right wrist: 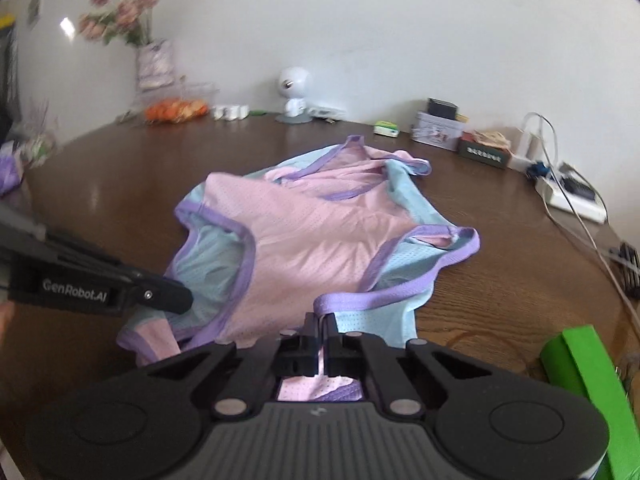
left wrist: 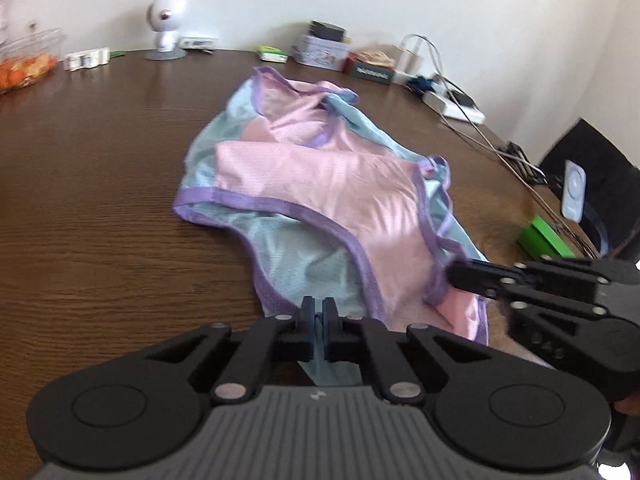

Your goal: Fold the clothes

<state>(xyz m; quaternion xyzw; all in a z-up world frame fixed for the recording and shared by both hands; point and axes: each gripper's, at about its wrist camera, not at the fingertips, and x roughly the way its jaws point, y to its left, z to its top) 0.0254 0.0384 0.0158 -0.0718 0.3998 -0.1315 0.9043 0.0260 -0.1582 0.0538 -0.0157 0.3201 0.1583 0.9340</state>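
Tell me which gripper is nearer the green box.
Right. The right gripper has the green box just beside it; the left gripper pinches the garment farther off.

The near hem of the pink, blue and purple mesh garment (left wrist: 320, 200) lay hidden under the black gripper bodies. The far-left clear plastic container (left wrist: 28, 56) of orange food was cut off and blurred.

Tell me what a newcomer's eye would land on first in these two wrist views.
First, the pink and pale blue garment with purple trim, spread in the middle of the dark wooden table. Next, the two black grippers at its near edge: the left gripper and the right gripper, each shut on a bit of the fabric. After that, the white round-headed figurine by the far wall and the bright green box at the right.
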